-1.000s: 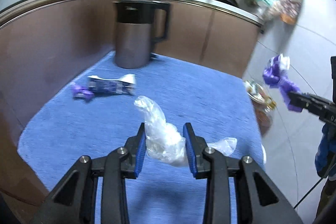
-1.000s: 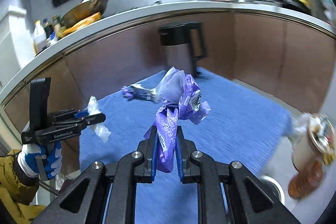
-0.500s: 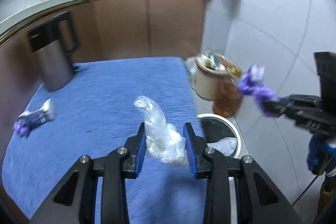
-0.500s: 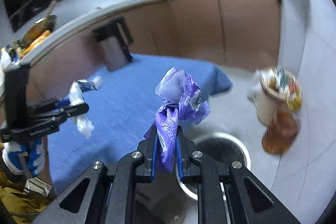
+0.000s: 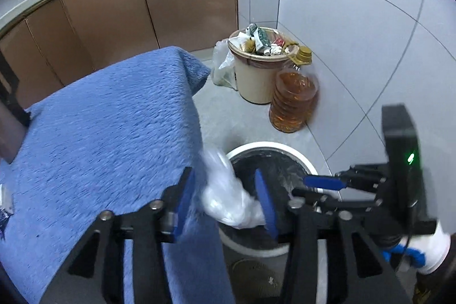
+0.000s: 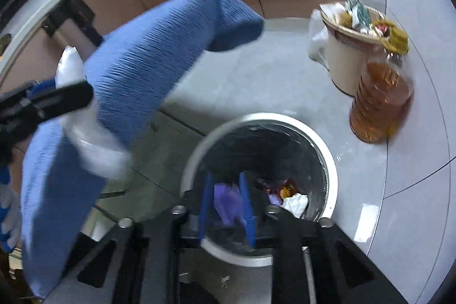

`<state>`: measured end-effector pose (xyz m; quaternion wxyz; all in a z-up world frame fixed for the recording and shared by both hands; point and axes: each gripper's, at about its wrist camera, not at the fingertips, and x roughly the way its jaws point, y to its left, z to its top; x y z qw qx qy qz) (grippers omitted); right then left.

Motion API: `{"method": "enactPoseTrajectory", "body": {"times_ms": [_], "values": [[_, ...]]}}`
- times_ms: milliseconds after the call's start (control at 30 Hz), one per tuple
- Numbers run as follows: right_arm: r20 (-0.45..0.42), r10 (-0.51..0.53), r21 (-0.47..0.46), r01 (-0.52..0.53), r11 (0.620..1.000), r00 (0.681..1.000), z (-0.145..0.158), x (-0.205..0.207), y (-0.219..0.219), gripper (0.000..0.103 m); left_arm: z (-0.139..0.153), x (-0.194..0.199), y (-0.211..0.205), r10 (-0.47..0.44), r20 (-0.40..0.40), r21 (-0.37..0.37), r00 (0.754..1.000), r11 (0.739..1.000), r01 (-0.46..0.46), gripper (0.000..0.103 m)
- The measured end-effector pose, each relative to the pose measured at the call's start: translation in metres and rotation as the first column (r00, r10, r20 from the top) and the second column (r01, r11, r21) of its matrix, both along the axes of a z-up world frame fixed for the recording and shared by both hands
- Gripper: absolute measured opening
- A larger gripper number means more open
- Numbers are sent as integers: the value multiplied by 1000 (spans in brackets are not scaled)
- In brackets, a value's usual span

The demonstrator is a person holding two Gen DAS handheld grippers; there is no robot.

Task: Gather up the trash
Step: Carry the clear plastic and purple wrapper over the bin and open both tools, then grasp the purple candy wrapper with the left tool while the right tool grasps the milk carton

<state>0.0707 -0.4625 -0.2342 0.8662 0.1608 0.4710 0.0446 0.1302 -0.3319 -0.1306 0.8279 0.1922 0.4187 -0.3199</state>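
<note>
Blue fuzzy cloth (image 5: 108,138) with fine ribbed texture. Clear-white crumpled plastic (image 5: 228,198), purple wrapper (image 6: 228,201). Black gripper bodies, blue pads (image 5: 182,198). White-rimmed bin (image 6: 327,161), black liner inside. Cream bucket (image 5: 256,81), brown rim. Amber ribbed bottle (image 5: 293,104), gold cap. Copper-brown cabinets (image 5: 114,10), pale grey tiles (image 5: 342,4), dark grout lines.

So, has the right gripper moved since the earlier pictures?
Yes. The right gripper went from over the blue cloth to above the white-rimmed bin, jaws just opening.
</note>
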Motion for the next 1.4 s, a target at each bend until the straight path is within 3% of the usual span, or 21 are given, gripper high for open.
{"method": "enactPoseTrajectory", "body": {"times_ms": [133,267,533,700,967,1400], "values": [[-23,-33,-2,33,999,999,-12,0,-9,35,0,9,-1,2,-29,-56,1000,998,-4,54],[-8,-59,-22,59,998,998,-2,-10,-14,36,14,8,8,11,-16,-103,1000,995,-13,56],[151,-80,-59,90,994,985,71,-44,-3,41,59,-23,48,72,117,-165,990,985,-52,56],[257,-79,-64,98,993,963,119,-68,11,48,85,-49,87,135,230,-165,964,981,-98,56],[357,-1,-107,42,993,934,174,-86,63,62,108,-75,150,211,320,-159,924,973,-167,61],[412,147,-180,-78,981,899,221,-65,140,67,114,-69,252,352,326,-200,878,933,-300,65]]}}
